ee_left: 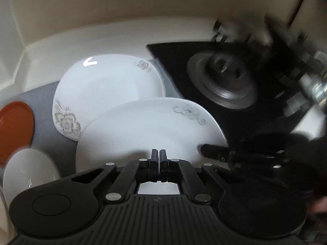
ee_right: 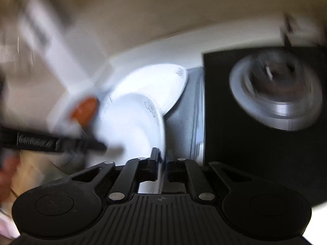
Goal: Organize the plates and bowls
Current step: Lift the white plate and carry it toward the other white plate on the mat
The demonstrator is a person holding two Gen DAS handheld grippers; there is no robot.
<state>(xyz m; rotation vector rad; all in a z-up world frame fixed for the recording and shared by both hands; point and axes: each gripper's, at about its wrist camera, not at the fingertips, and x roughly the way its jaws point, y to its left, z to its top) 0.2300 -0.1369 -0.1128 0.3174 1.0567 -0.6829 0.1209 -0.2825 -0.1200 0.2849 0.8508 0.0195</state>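
Right claw (ee_right: 161, 159) clamps near plate's (ee_right: 130, 122) rim; left claw (ee_left: 158, 159) closed, empty.

Right wrist view badly smeared: orange dish (ee_right: 84, 110) just a blob. In left view, orange dish (ee_left: 14, 130) and white bowl (ee_left: 28, 173) cut by left edge. Near plate (ee_left: 147, 126) front edge hidden behind gripper body.

Cooktop: we see a black glass gas hob (ee_left: 241, 120) at the right, lying flat on the surface.
Burner: we note a round silver burner (ee_left: 222, 79) with a darker cap at its centre, set into the hob; it appears blurred in the right wrist view (ee_right: 276, 94).
Mat: a grey mat (ee_left: 44, 122) covers the surface left of the hob.
Wall: a pale, cream-coloured wall (ee_left: 122, 2) rises behind the surface.
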